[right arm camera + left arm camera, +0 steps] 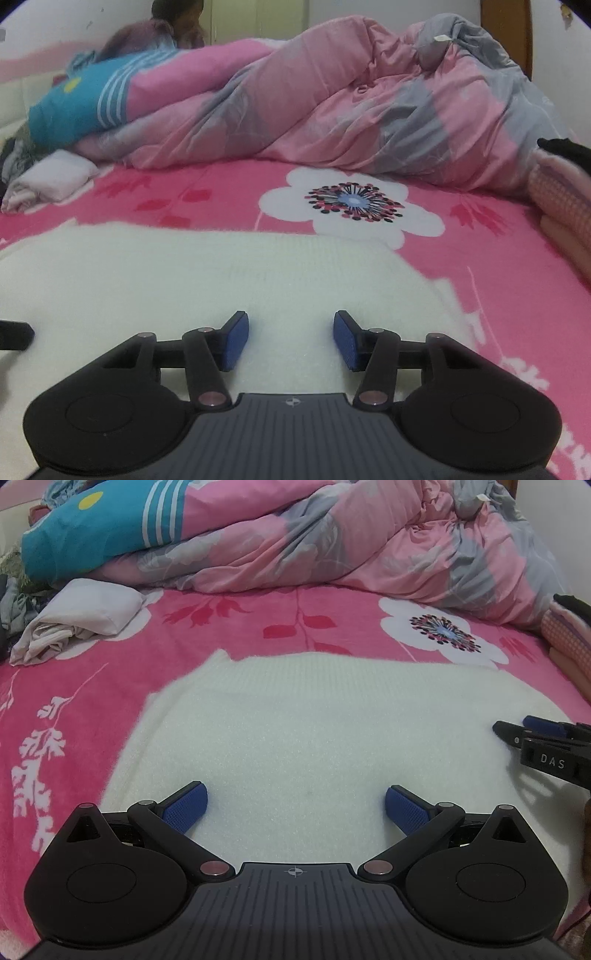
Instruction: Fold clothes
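Two claws over the white sweater [295, 731] flat on the pink bed [66, 701]: keep left claw [295, 805] wide and empty, then push half-shut, empty right claw [291, 341] down, pinch the near edge, fold away slowly.

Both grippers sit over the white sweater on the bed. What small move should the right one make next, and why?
Probably lower the right gripper a little and close on the white sweater near its right edge. Its jaws stand part open with only flat knit between them and no fold pinched, and the garment lies spread on the pink floral blanket. The left gripper is open wide over the sweater as well.
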Available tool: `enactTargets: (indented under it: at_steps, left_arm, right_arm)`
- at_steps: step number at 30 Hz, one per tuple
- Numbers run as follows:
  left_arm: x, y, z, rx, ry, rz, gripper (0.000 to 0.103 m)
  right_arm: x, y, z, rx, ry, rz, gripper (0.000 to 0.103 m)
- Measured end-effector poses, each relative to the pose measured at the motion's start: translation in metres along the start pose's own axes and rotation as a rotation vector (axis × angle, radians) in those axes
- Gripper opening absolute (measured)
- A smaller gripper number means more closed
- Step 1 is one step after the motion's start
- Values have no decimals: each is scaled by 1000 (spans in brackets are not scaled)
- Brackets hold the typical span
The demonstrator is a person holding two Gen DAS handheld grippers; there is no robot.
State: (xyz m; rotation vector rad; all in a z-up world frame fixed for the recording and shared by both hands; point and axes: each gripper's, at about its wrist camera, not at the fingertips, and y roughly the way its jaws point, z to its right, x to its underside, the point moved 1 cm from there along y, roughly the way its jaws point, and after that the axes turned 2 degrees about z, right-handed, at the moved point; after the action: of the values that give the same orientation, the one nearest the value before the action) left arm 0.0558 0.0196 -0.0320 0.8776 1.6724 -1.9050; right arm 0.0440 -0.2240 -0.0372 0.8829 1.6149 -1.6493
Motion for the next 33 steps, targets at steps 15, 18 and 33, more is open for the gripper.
enactTargets:
  at_steps: [15,18,33]
  left_arm:
    - [-3,-3,-4,20,-5,-2,103]
    - [-5,-12,-5,37,-11,40,103]
    - [-19,29,4,47,9,101,103]
  right_arm:
    - [2,0,0,-4,-12,10,55]
    - [3,-1,0,-5,-12,18,55]
    - [6,-1,-5,11,-35,32,56]
